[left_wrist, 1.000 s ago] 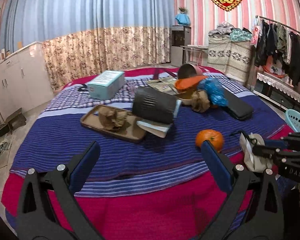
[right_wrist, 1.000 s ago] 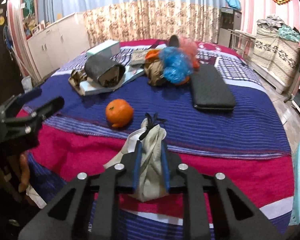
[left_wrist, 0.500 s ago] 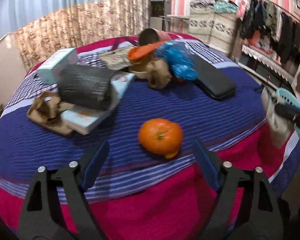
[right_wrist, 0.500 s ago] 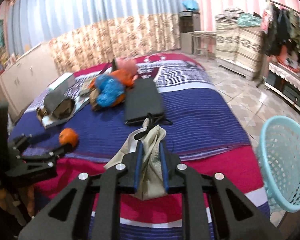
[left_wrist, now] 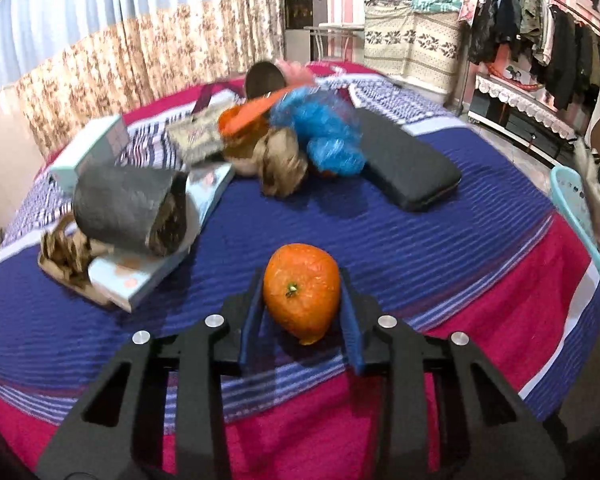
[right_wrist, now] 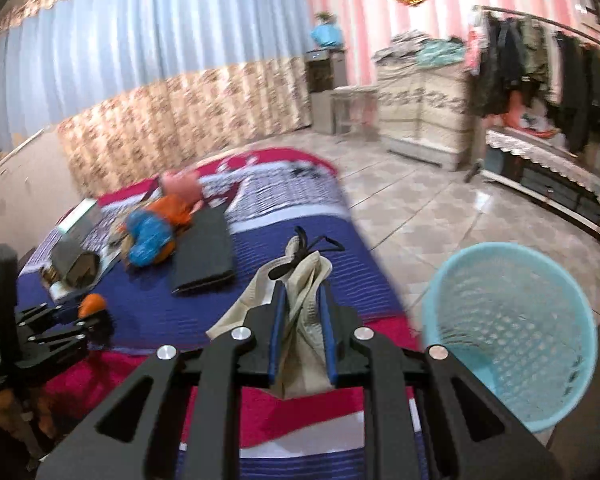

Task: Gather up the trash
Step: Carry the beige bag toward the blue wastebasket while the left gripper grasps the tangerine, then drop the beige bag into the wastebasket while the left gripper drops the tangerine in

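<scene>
Two pieces in hand, most of the bed (left_wrist: 380,240) not yet cleared.

From largest down: the pile of wrappers (left_wrist: 292,144) at twelve o'clock lies untouched, the blue basket (right_wrist: 512,332) waits at three o'clock beside the bed, and my right gripper (right_wrist: 302,336), pitched down, is clamped on the beige bag (right_wrist: 304,320). My left gripper (left_wrist: 302,316) (tilted steeply down) is closing around the orange peel (left_wrist: 302,290), pads at its sides.
</scene>
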Demonstrator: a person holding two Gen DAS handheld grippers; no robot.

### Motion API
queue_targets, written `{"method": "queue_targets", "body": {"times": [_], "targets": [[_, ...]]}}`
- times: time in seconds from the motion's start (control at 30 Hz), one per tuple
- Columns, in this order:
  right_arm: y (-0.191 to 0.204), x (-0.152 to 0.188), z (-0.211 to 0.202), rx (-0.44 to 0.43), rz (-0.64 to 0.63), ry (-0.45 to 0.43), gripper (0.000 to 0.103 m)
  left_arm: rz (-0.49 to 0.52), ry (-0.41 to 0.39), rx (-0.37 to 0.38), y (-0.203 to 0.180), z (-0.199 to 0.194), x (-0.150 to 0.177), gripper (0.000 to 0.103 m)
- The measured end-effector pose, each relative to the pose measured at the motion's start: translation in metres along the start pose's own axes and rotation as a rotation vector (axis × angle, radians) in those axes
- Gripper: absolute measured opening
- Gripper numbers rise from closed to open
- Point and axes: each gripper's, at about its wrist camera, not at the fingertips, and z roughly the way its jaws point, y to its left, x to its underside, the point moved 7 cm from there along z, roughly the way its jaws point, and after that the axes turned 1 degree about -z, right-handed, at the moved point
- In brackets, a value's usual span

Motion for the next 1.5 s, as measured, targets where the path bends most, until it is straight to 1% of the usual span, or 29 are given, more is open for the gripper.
{"method": "queue_targets", "body": {"times": [0.1, 0.17, 0.23, 0.33, 0.4, 0.47, 0.5, 0.53, 0.63, 0.77, 0.8, 0.87, 0.9, 0.93, 1.0, 1.1, 1.17, 1.2, 1.23, 1.3, 1.37, 1.5], "targets": [[-0.044, -0.01, -0.014, 0.053, 0.071, -0.038, 0.018, 0.029, -0.039, 0.017, -0.021, -0.009, -0.019, 0.033], [-0.077, -0.013, -0.021, 0.132, 0.1, -0.052, 0.018, 0.046, -0.073, 0.043, -0.04, -0.016, -0.035, 0.033], [-0.104, -0.013, -0.024, 0.178, 0.137, -0.054, 0.018, 0.06, -0.111, 0.079, -0.062, -0.023, -0.05, 0.033], [-0.141, -0.01, -0.024, 0.262, 0.166, -0.039, 0.018, 0.103, -0.185, 0.114, -0.106, -0.032, -0.072, 0.033], [-0.161, -0.005, -0.022, 0.301, 0.188, -0.024, 0.018, 0.135, -0.211, 0.154, -0.137, -0.035, -0.082, 0.033], [-0.178, -0.002, -0.024, 0.316, 0.216, -0.024, 0.018, 0.162, -0.229, 0.199, -0.163, -0.036, -0.087, 0.033], [-0.187, 0.0, -0.025, 0.324, 0.231, -0.025, 0.018, 0.174, -0.232, 0.221, -0.177, -0.036, -0.088, 0.033], [-0.193, 0.001, -0.026, 0.337, 0.237, -0.025, 0.015, 0.186, -0.226, 0.25, -0.193, -0.035, -0.089, 0.033], [-0.205, 0.005, -0.031, 0.351, 0.265, -0.031, 0.014, 0.212, -0.204, 0.31, -0.229, -0.027, -0.093, 0.033], [-0.214, 0.007, -0.039, 0.396, 0.287, -0.051, 0.014, 0.255, -0.171, 0.368, -0.274, -0.012, -0.094, 0.033], [-0.216, 0.008, -0.041, 0.404, 0.291, -0.053, 0.015, 0.26, -0.162, 0.376, -0.282, -0.008, -0.093, 0.033], [-0.22, 0.008, -0.045, 0.445, 0.294, -0.054, 0.015, 0.273, -0.152, 0.385, -0.299, 0.0, -0.094, 0.033], [-0.223, 0.009, -0.047, 0.467, 0.3, -0.055, 0.022, 0.281, -0.143, 0.395, -0.308, 0.006, -0.094, 0.033], [-0.228, 0.011, -0.05, 0.493, 0.314, -0.057, 0.039, 0.287, -0.135, 0.4, -0.315, 0.007, -0.093, 0.033], [-0.234, 0.015, -0.057, 0.535, 0.35, -0.069, 0.062, 0.309, -0.124, 0.409, -0.332, 0.013, -0.091, 0.033], [-0.251, 0.022, -0.07, 0.563, 0.436, -0.103, 0.062, 0.355, -0.125, 0.429, -0.355, 0.016, -0.086, 0.035], [-0.259, 0.026, -0.072, 0.579, 0.466, -0.101, 0.062, 0.381, -0.119, 0.439, -0.367, 0.019, -0.081, 0.037], [-0.262, 0.028, -0.072, 0.581, 0.479, -0.099, 0.062, 0.387, -0.112, 0.448, -0.372, 0.02, -0.078, 0.042], [-0.265, 0.029, -0.071, 0.58, 0.486, -0.098, 0.062, 0.391, -0.107, 0.451, -0.375, 0.021, -0.077, 0.054], [-0.267, 0.03, -0.071, 0.583, 0.496, -0.102, 0.063, 0.382, -0.12, 0.439, -0.373, 0.02, -0.078, 0.067], [-0.265, 0.029, -0.071, 0.582, 0.499, -0.109, 0.067, 0.371, -0.127, 0.434, -0.367, 0.018, -0.081, 0.075], [-0.26, 0.026, -0.065, 0.576, 0.472, -0.097, 0.075, 0.299, -0.144, 0.406, -0.344, 0.014, -0.095, 0.084]]}}
